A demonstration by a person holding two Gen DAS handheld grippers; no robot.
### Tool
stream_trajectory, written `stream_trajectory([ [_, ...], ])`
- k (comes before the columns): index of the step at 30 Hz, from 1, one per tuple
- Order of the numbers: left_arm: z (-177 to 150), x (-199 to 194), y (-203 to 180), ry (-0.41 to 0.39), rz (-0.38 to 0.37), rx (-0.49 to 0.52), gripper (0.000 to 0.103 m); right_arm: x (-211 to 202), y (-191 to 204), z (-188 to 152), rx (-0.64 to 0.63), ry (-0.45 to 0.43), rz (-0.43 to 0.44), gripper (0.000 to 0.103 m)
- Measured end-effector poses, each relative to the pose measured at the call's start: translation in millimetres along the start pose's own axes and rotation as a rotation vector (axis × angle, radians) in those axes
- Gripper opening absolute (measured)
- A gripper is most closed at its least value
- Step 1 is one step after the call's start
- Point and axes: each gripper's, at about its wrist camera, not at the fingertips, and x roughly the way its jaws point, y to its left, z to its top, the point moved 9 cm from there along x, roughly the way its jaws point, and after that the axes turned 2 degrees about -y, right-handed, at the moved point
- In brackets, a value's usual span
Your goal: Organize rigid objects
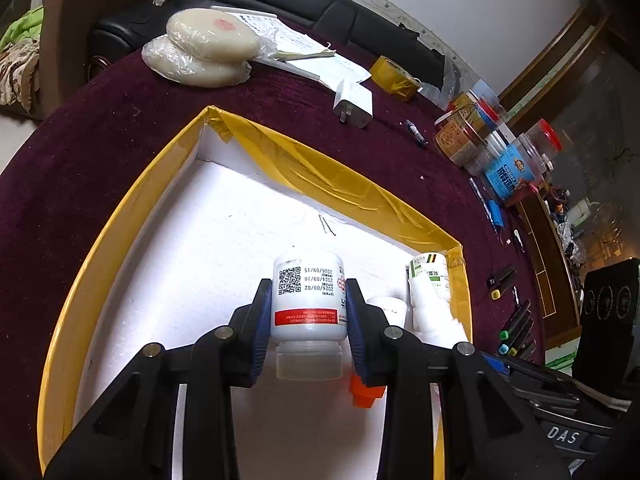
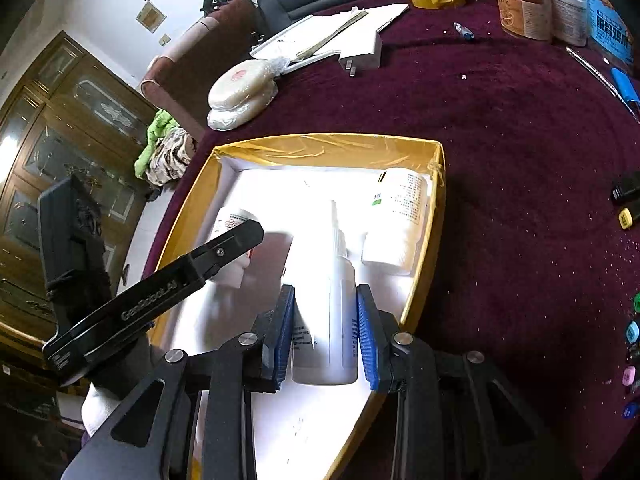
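A shallow white tray (image 1: 120, 216) edged in yellow tape sits on a maroon-covered table (image 1: 120, 112), taking in medicine containers. Over its floor, the left gripper (image 1: 308, 312) clamps a white pill bottle (image 1: 308, 300) with a QR-coded label, cap toward the camera. The right gripper (image 2: 325, 328) grips a slim white nozzle bottle (image 2: 340, 280) above the tray's right half. Already inside, near the right wall, lies a green-labelled white bottle (image 2: 396, 216), with a small white cup (image 1: 390, 310) beside it. Beyond the tray, the table holds a white charger (image 1: 354, 104), a roll of yellow tape (image 1: 394, 74), wrapped round cakes (image 1: 208, 46) and snack jars (image 1: 508, 160).
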Motion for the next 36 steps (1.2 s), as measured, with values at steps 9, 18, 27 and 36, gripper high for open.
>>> stream_trajectory([
  [9, 2, -6, -1, -0.019, 0.029, -0.008, 0.032, -10, 2, 9, -0.040, -0.076, -0.047, 0.034],
  [18, -10, -75, -82, -0.147, -0.051, 0.141, 0.065, -91, -41, 1, 0.004, -0.254, -0.037, 0.042],
  [27, -92, -54, -196, -0.026, -0.164, 0.324, 0.073, -177, -180, -45, 0.267, -0.395, -0.091, 0.042],
  [36, -125, 46, -195, 0.039, 0.081, 0.321, 0.074, -237, -288, -101, 0.455, -0.485, -0.182, 0.043],
])
